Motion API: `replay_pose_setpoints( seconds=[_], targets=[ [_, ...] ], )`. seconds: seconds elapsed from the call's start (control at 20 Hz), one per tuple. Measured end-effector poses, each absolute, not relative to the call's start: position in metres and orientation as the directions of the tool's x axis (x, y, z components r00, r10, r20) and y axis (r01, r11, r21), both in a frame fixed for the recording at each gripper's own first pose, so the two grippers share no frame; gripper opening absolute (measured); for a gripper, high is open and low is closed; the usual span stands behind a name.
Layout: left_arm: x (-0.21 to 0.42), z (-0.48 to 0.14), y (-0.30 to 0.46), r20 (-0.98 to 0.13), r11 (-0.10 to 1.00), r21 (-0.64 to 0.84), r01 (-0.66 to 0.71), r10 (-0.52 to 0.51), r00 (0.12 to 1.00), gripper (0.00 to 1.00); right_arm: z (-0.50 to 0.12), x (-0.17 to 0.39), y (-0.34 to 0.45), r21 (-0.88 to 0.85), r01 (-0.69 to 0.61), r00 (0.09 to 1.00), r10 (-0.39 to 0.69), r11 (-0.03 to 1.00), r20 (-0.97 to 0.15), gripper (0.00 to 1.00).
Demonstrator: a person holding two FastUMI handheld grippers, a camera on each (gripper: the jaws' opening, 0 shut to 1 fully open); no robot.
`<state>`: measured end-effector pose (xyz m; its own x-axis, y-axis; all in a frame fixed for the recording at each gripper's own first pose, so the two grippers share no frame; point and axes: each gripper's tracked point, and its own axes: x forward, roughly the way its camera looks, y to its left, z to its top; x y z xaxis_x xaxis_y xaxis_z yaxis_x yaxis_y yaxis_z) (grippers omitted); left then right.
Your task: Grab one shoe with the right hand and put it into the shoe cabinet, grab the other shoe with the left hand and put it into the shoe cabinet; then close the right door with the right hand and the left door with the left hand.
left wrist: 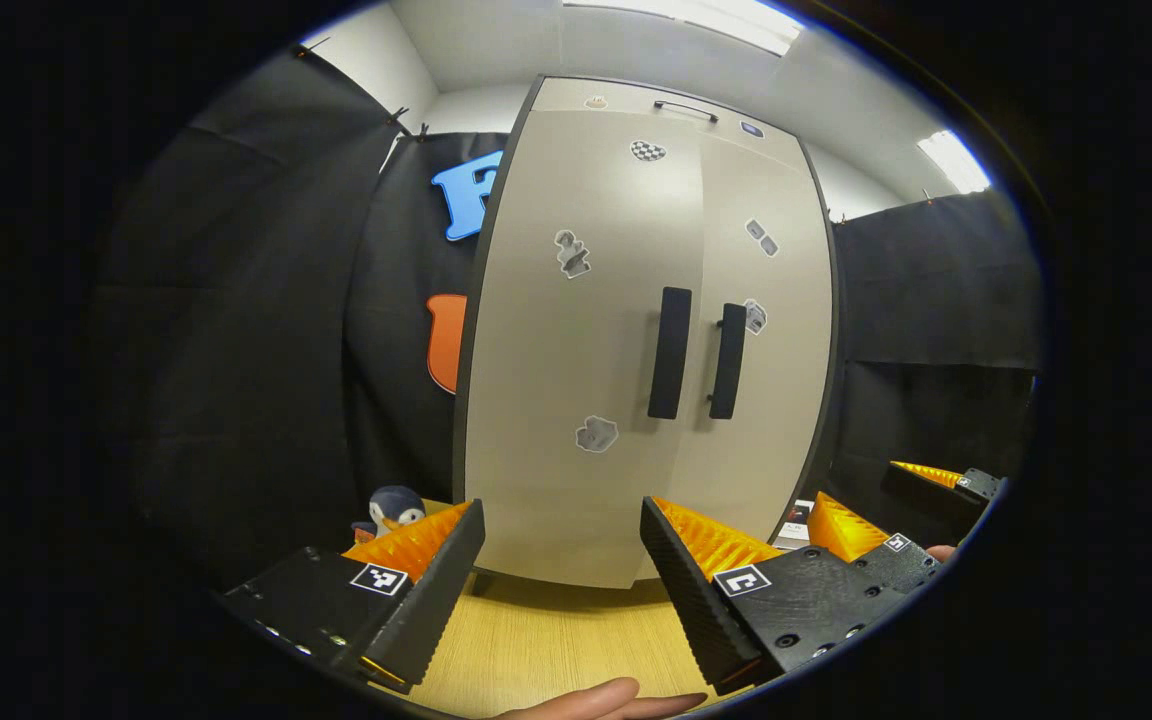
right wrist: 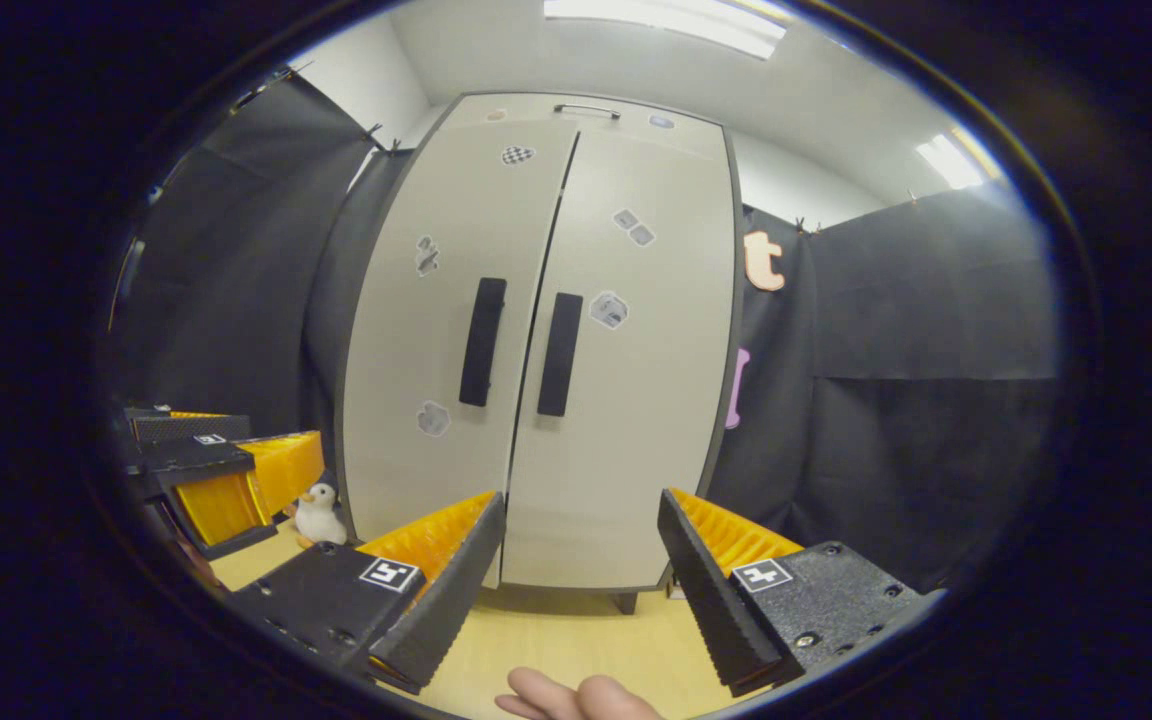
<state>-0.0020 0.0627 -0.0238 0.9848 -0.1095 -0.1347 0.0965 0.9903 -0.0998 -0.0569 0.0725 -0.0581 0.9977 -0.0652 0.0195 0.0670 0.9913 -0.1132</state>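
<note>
- Straight ahead in both views, the shoe cabinet stands on the wooden floor with the left door and right door both shut, their black handles side by side at the middle seam.
- Shoes cannot be seen; the shut doors hide the inside.
- Left gripper hangs in front of the cabinet's lower edge, jaws spread wide, holding nothing.
- Right gripper likewise faces the cabinet's base, jaws spread, empty.
- At the cabinet's left bottom corner, a small penguin plush toy sits on the floor.
</note>
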Motion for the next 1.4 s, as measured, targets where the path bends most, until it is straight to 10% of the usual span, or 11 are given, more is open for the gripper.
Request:
replay_pose_setpoints(
  seconds=[1.4],
  targets=[
    [0.018,-0.027,0.044,-0.155,0.994,-0.014,0.110,-0.111,0.982,0.95,-0.052,-0.042,0.074,-0.136,0.012,1.000,-0.008,0.991,0.030,0.99]
  ],
)
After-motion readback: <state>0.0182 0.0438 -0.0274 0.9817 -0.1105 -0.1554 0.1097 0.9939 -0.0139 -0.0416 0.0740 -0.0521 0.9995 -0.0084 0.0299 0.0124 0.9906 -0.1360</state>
